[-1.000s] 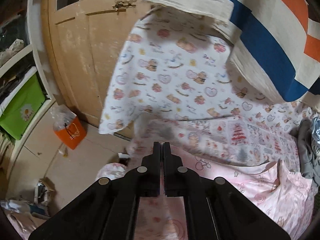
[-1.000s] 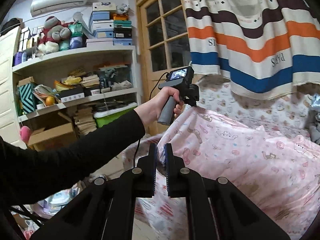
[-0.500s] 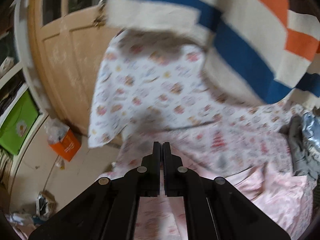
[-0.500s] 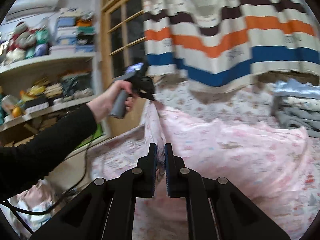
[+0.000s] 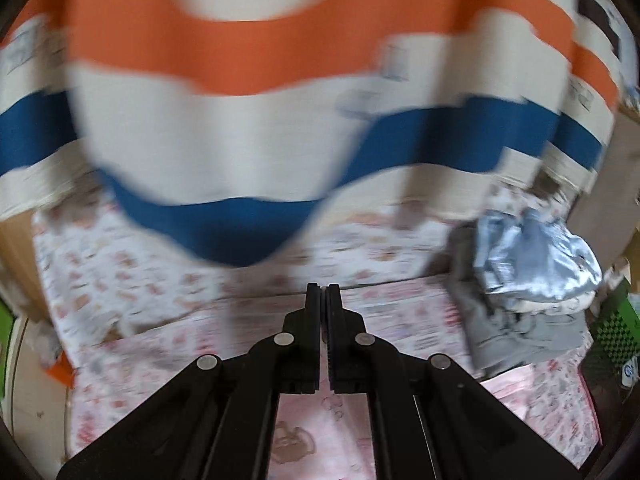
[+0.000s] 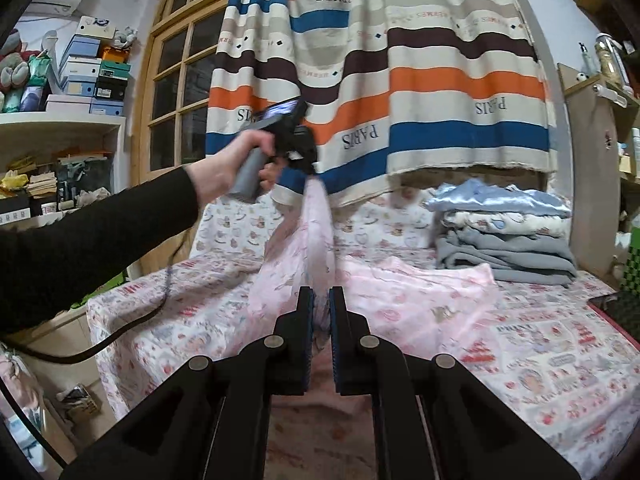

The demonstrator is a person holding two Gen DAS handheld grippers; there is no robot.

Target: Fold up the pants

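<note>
Pink printed pants (image 6: 404, 296) lie spread on the bed, with one edge lifted into a tall ridge. In the right wrist view a hand in a black sleeve holds my left gripper (image 6: 310, 170) up in front of the curtain, shut on the top of that ridge. My right gripper (image 6: 320, 296) is low over the bed and shut on the pants' near edge, with cloth showing between its pads. The left wrist view is blurred; there the left gripper (image 5: 323, 292) has its jaws together and pink pants cloth (image 5: 320, 428) runs under them.
A striped curtain (image 6: 440, 80) hangs behind the bed (image 6: 560, 364). A stack of folded clothes (image 6: 504, 240) sits at the bed's back right. Shelves with boxes (image 6: 80, 80) and a wooden door (image 6: 176, 80) stand on the left. A black cable (image 6: 120, 332) trails off the bed's left side.
My left gripper has swung right and upward with the pants edge, from beside the door to in front of the curtain. The right wrist view has also panned right, bringing the clothes stack into sight.
</note>
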